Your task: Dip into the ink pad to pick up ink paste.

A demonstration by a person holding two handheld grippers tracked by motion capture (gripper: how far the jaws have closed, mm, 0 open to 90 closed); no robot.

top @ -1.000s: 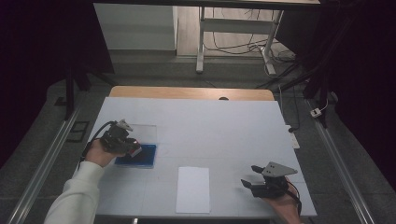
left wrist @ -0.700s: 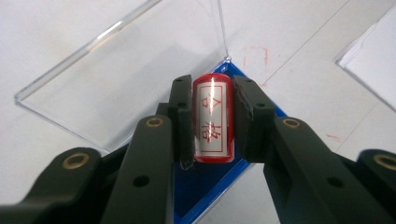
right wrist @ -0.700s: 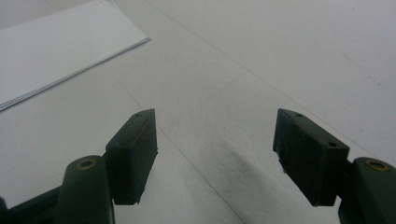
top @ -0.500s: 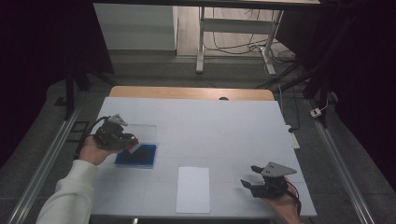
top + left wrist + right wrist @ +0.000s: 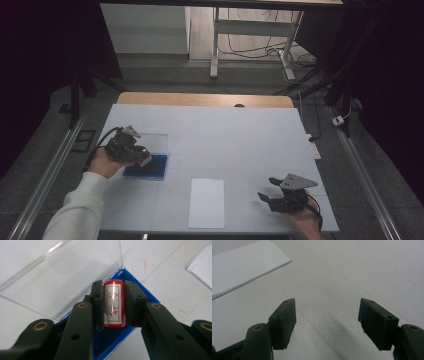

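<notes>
Between the jaws of your left gripper (image 5: 113, 303) sat a red stamp (image 5: 114, 302), clamped on both sides above the blue tray (image 5: 140, 290) of an open clear-lidded case. Your right gripper (image 5: 327, 325) stood wide open, holding nothing, near the white paper (image 5: 242, 267).

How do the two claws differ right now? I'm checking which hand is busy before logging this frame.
The left claw is shut on a red cylindrical stamp; the right claw is open and holds nothing. The left claw hangs over the blue tray beside its clear lid; the right claw sits low over bare table, right of the white paper. Both have black jaws and are hand-held.
</notes>
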